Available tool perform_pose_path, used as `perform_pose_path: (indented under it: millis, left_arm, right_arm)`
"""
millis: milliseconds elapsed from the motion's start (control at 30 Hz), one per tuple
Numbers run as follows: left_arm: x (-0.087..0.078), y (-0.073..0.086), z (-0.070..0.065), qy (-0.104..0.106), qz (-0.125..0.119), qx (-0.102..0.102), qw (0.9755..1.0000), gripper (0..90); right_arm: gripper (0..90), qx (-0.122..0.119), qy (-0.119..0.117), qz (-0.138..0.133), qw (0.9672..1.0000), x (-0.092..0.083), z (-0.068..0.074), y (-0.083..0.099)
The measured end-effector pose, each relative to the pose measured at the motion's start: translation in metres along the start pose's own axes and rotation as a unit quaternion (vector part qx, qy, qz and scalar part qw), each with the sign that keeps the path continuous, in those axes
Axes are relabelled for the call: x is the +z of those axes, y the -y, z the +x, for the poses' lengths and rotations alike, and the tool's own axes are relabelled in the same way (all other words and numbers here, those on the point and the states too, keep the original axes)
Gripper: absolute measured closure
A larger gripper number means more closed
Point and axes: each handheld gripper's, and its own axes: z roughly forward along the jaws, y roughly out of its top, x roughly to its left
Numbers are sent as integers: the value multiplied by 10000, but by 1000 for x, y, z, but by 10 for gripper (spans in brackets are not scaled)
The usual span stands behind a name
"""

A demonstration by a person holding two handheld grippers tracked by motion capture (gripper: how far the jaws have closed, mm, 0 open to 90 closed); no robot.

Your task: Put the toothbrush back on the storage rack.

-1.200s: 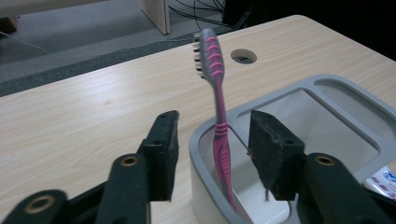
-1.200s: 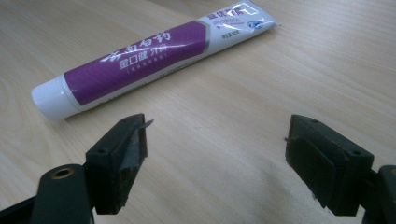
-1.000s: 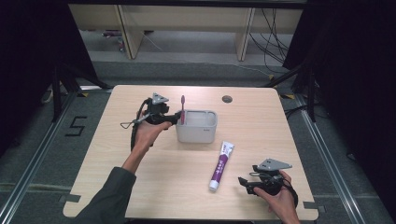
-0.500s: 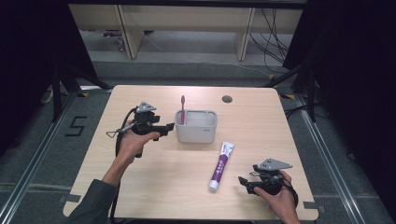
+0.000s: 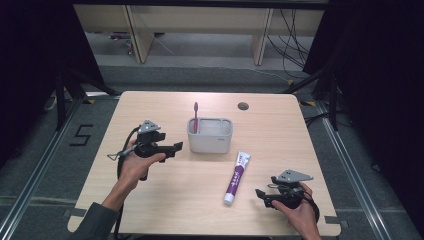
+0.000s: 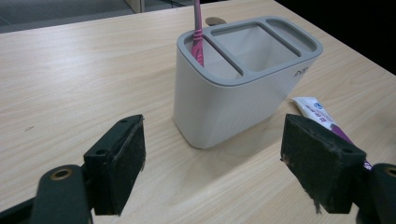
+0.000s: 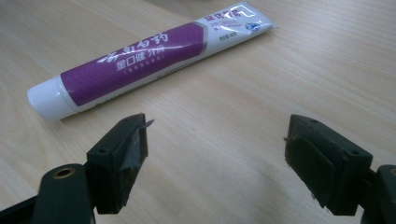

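Observation:
A grey two-slot holder [image 5: 210, 134] [image 6: 243, 79] stands mid-table with a pink toothbrush [image 5: 195, 116] [image 6: 197, 32] upright in its left slot. My left gripper [image 5: 175, 146] [image 6: 215, 154] hovers just left of the holder, pointing at it. Its jaws have just been opening and stand wide apart with nothing between them. A purple and white toothpaste tube [image 5: 237, 171] [image 7: 144, 51] lies flat in front of the holder. Near the table's front right, my right gripper [image 5: 260, 192] [image 7: 217, 149] is open and empty, a short way from the tube's cap end.
The wooden table [image 5: 150, 110] has a round cable hole [image 5: 243, 106] behind the holder. The tube's tail [image 6: 322, 114] shows to the right of the holder in the left gripper view. Dark floor and shelving surround the table.
My left gripper has drawn back leftward from the holder, leaving the toothbrush standing in it, and its jaws have widened. The right hand has kept still.

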Motion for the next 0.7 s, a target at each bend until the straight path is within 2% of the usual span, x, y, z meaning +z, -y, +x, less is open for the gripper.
perform_pose_path:
  millis: [167, 233, 267, 300, 567, 633, 667, 700]
  left_arm:
    - [-7, 14, -2, 16, 8, -29, 10000, 217]
    - [-10, 19, -3, 21, -76, -4, 10000, 217]
    - [-10, 22, -4, 48, -79, 5, 10000, 217]
    - [-12, 25, -5, 15, -57, 14, 10000, 216]
    - [-20, 45, -6, 40, 56, 94, 9999, 202]
    - [-22, 48, -6, 56, 49, 129, 9999, 198]
    - [-24, 49, -7, 56, 53, 110, 9999, 198]
    - [-26, 52, -7, 60, 66, 132, 9999, 197]
  right_arm:
    - [223, -44, 54, -7, 10000, -1, 0, 0]
    - [223, 3, -99, 29, 9999, 0, -1, 0]
    - [222, 75, -45, -12, 10000, 0, 0, 0]
    - [222, -24, 27, -2, 10000, -1, -1, 0]
    - [221, 20, 14, -60, 10000, 0, -1, 0]
    - [221, 85, -86, -50, 9999, 1, -1, 0]
    - [221, 41, 31, -55, 10000, 0, -1, 0]
    - [221, 42, 21, -47, 10000, 0, -1, 0]
